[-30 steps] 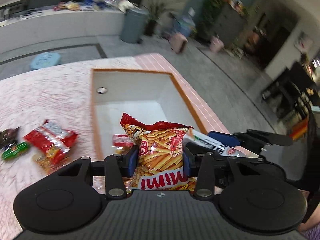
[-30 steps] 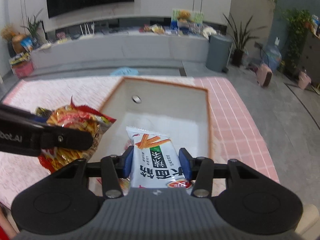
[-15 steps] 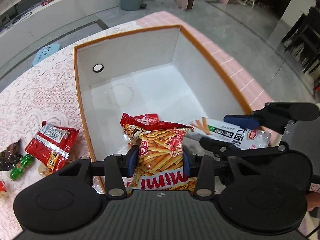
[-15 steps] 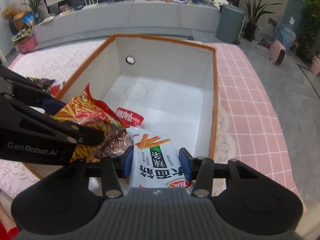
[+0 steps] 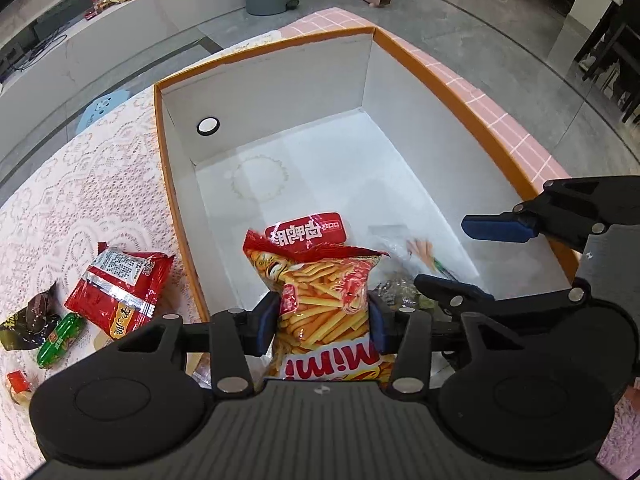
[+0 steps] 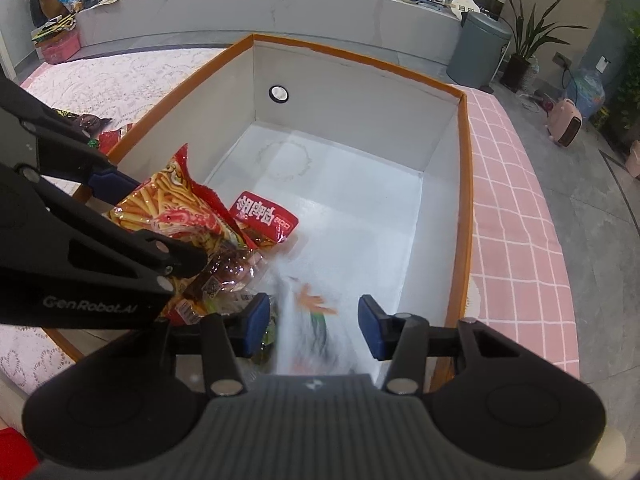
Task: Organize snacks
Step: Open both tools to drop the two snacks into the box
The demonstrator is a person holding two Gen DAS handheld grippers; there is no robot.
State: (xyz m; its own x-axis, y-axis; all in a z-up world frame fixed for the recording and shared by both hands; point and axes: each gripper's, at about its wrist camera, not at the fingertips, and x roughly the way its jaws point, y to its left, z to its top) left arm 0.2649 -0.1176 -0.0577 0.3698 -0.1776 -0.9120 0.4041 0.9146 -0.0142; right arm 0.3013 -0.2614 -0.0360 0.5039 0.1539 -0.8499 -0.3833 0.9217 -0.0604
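My left gripper [image 5: 322, 322] is shut on an orange Mimi fries bag [image 5: 324, 304] and holds it over the near end of the white box with an orange rim [image 5: 176, 208]. My right gripper [image 6: 314, 326] is open over the same box [image 6: 466, 200]. A white snack packet [image 6: 312, 332], blurred, drops between its fingers into the box. A red packet [image 6: 264, 214] and other wrappers lie on the box floor. The fries bag also shows in the right wrist view [image 6: 168, 204].
Loose snacks lie on the lace cloth left of the box: a red packet [image 5: 116, 288], a dark wrapper [image 5: 28, 316] and a green sausage [image 5: 60, 338]. A pink checked cloth [image 6: 516, 216] borders the box on the right.
Both grippers came down closer over the box. My right gripper opened and let go of the white packet, which is falling. My left gripper still grips the fries bag.
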